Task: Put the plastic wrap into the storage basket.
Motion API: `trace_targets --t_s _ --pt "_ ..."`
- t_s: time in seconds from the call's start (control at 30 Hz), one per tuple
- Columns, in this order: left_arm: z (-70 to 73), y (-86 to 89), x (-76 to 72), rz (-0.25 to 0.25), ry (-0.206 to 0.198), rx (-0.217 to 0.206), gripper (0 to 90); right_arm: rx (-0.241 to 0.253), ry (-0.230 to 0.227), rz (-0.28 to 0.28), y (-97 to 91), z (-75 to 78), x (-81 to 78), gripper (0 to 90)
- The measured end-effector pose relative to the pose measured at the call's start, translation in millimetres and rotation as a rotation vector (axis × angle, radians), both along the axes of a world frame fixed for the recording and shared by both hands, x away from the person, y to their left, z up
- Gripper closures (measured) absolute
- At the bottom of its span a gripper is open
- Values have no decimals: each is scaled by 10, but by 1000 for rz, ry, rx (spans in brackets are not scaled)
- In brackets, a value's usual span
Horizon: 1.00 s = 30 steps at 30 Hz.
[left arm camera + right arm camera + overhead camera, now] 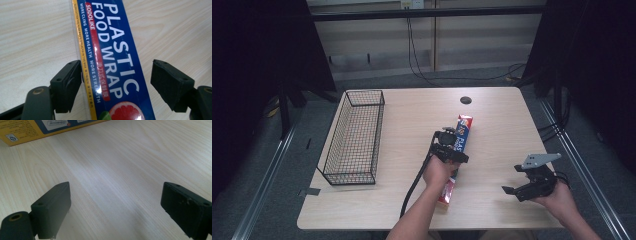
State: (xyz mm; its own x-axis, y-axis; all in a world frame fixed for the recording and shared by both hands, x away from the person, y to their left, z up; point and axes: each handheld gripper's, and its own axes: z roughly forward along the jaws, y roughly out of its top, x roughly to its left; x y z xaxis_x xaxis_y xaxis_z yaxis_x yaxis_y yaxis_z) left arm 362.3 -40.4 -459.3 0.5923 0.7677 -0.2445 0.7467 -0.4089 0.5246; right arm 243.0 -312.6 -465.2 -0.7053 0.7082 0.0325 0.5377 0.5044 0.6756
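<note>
The left gripper's (116, 82) fingers (66, 86) are spread wide on either side of a long blue box of plastic wrap (112, 55); one finger sits right at the box's yellow edge, the other stands apart from its blue side, and I cannot tell whether either touches it. In the high view the left gripper (451, 145) hovers over the middle of the box (463, 129), which lies flat on the wooden surface (412, 115), running away from the person. The right gripper (115, 207) has its fingers (51, 210) spread over bare wood, with the box's yellow side (22, 131) farther off. It (511, 189) rests near the surface's right edge. A wire basket (354, 137) stands well apart at the left.
</note>
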Motion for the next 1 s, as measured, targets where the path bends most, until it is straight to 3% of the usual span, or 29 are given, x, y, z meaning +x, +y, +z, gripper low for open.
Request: trace_targets --t_s 0.33,0.6,0.67,0.7,0.73,0.77,0.83,1.0 --pt "-74 -19 43 6 27 38 282 5 0 -6 -6 4 -6 95" --pt "-65 -12 65 6 54 44 326 0 0 -5 -6 1 -14 97" --pt "-1 15 90 6 86 79 359 5 -4 -1 -6 -2 -16 97" --pt "-1 15 90 6 86 79 378 4 -3 2 -5 0 -17 97" --pt "58 43 100 -5 85 119 399 4 -3 0 -2 0 -18 97" --pt "58 43 100 -5 85 119 417 3 -2 0 1 -2 -17 97" --pt "84 74 97 -27 84 164 422 -1 -1 1 1 -2 -15 97" --pt "98 167 104 -38 93 166 429 3 -6 5 8 -1 -12 97"
